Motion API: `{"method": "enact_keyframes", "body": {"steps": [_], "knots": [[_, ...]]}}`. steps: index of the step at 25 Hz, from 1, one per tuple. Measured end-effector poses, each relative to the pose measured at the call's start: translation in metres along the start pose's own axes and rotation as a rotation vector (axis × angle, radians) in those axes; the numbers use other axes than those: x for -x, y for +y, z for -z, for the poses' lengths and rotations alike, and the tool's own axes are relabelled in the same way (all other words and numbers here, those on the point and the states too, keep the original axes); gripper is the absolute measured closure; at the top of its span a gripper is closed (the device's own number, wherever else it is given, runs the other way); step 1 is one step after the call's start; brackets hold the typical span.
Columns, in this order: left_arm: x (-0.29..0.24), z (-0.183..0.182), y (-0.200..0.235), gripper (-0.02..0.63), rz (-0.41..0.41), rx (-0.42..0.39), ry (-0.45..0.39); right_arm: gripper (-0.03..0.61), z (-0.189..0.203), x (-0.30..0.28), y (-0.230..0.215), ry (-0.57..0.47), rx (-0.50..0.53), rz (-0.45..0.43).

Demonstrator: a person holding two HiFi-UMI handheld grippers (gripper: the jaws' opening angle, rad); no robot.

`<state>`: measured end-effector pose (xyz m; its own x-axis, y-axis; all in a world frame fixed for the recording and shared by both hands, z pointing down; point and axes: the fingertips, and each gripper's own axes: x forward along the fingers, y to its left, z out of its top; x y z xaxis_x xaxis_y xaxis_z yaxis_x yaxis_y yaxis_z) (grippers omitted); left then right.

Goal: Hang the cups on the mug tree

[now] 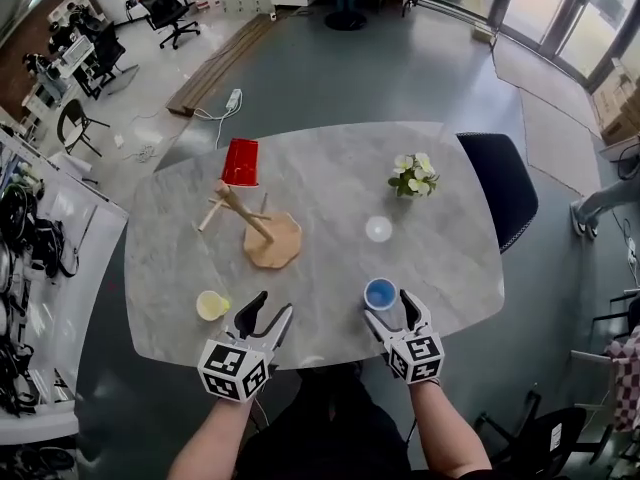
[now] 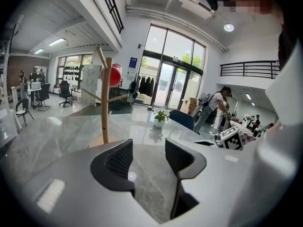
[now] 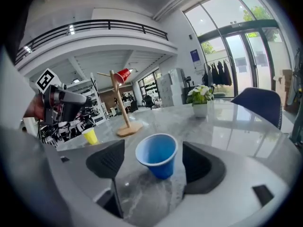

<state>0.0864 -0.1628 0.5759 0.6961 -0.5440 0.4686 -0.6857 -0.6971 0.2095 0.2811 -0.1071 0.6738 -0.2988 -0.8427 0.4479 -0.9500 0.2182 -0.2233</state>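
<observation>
On the grey marble-patterned oval table [image 1: 330,158], the wooden mug tree with a round base [image 1: 268,236] stands left of centre. A red plastic cup [image 1: 240,161] hangs mouth-down on one of its upper branches. The right gripper [image 1: 388,308] rests near the table's near edge with its jaws spread wide. A small blue plastic cup [image 1: 380,293] stands upright on the table between them. The right gripper view shows a gap on each side of this cup, so neither pad presses it. The left gripper [image 1: 272,306] lies beside it, jaws apart, with only bare tabletop between them. A small yellow plastic cup [image 1: 212,305] stands just to this gripper's left. A small white cup [image 1: 378,229] stands further out, between the mug tree and a white pot of white flowers [image 1: 413,175]. A dark blue chair [image 1: 503,183] is at the table's right end.
</observation>
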Motion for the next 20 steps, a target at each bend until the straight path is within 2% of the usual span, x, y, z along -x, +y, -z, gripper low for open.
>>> {"method": "enact_keyframes", "body": {"steps": [8, 16, 20], "knots": [[0.010, 0.011, 0.013, 0.390, -0.036, -0.028, 0.050, 0.233, 0.025, -0.030, 0.001, 0.058, -0.024, 0.013], [0.019, 0.007, 0.024, 0.390, -0.045, -0.021, 0.051, 0.233, 0.025, -0.049, -0.004, 0.097, 0.050, 0.057], [0.025, 0.000, 0.029, 0.390, -0.060, -0.005, 0.032, 0.235, 0.008, -0.048, -0.008, 0.076, 0.065, 0.065]]}}
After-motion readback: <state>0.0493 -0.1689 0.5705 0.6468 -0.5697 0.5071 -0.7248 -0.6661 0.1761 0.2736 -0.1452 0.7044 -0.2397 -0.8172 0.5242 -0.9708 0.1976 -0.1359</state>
